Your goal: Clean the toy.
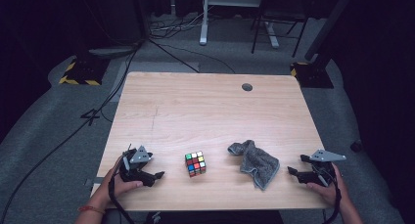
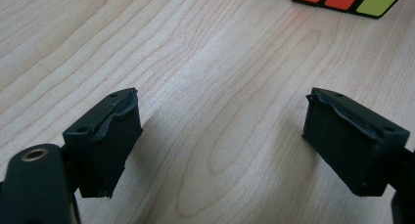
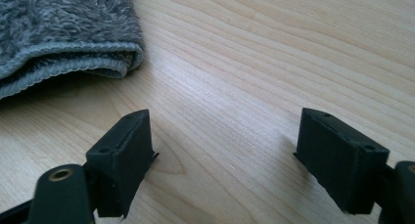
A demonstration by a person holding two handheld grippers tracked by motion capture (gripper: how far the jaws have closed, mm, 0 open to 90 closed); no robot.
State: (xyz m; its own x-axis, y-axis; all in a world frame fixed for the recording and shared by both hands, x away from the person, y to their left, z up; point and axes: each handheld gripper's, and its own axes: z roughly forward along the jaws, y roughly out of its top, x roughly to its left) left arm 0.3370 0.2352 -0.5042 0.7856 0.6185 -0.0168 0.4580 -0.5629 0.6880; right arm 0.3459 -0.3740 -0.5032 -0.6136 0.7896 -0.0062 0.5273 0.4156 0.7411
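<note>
Landmark: the cube (image 1: 195, 164), a colour-tiled puzzle cube standing on the table (image 1: 205, 106) near its front edge, a little left of the middle.
Left gripper (image 1: 155, 176): left of the cube, near it but apart, low over the wood in the person's left hand (image 1: 120, 184) and pointing toward the cube. Jaws parted with only bare wood between them; it grips nothing.
Left gripper view: the left gripper (image 2: 222, 136) shows its two black pads wide apart; the cube's (image 2: 350, 0) bottom row, two red tiles and a yellow-green one, lies ahead at the top right, clear of the pads.
Cloth (image 1: 255, 161): a grey fluffy towel, crumpled, lying right of the cube and well apart from it.
Right gripper (image 1: 295, 166): farther right of the cube, beyond the cloth, just beside the cloth's right edge without touching, held in the right hand (image 1: 328, 185). Jaws spread fully, nothing between them.
Right gripper view: the right gripper (image 3: 225, 145) is gaping over bare wood; the cloth's (image 3: 63, 28) hemmed edge lies ahead at the upper left, off the pads.
Table: light wood grain, a round cable hole (image 1: 247, 87) far behind the cube, toward the right.
</note>
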